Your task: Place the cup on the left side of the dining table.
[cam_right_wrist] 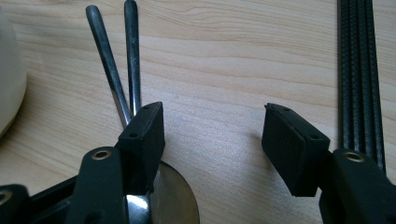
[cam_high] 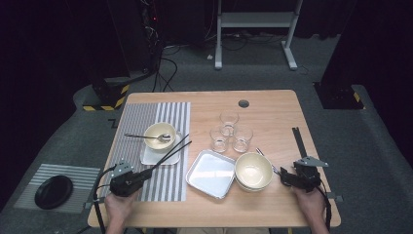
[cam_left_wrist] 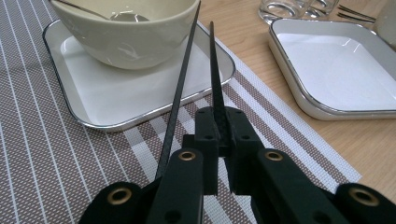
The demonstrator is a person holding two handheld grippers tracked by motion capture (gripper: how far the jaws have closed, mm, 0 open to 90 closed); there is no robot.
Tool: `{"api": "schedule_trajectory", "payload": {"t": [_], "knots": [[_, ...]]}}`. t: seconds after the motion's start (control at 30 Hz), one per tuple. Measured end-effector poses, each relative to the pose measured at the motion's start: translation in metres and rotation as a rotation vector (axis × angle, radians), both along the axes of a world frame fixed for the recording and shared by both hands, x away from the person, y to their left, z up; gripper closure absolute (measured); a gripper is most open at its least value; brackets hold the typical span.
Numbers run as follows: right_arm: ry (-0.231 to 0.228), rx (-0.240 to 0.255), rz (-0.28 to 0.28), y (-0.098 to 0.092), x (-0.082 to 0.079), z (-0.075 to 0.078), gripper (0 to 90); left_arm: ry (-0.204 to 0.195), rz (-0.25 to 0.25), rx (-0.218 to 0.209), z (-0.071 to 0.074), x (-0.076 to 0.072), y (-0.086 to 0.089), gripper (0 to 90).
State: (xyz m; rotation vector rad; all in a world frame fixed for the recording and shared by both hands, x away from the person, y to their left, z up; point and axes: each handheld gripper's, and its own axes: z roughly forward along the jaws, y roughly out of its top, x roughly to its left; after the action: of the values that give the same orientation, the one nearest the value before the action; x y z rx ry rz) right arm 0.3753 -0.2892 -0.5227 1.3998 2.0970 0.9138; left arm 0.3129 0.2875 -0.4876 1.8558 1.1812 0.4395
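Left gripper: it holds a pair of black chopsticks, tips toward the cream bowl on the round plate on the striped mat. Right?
Not quite. The plate under the bowl is square with rounded corners, as the left gripper view shows. The left gripper does hold the chopsticks over the striped mat.

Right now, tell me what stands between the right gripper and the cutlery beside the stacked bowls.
Nothing visible. The right gripper is open at the cutlery, one of its fingers over it, on the table beside the stacked bowls.
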Motion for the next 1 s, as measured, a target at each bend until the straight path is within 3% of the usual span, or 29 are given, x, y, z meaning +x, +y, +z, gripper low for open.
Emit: {"api": "schedule_trajectory", "payload": {"t": [0.1, 0.6, 1.0], "knots": [[0.001, 0.002, -0.001, 0.0, 0.0, 0.0, 39.3, 0.023, -0.021, 0.034, 0.0, 0.0, 0.0, 84.6], [0.0, 0.0, 0.0, 0.0, 0.0, 0.0, 39.2, 0.058, -0.037, 0.078, -0.011, 0.001, -0.004, 84.6], [0.0, 0.0, 0.0, 0.0, 0.0, 0.0, 39.3, 0.09, -0.03, 0.07, -0.018, 0.004, -0.005, 84.5]]}}
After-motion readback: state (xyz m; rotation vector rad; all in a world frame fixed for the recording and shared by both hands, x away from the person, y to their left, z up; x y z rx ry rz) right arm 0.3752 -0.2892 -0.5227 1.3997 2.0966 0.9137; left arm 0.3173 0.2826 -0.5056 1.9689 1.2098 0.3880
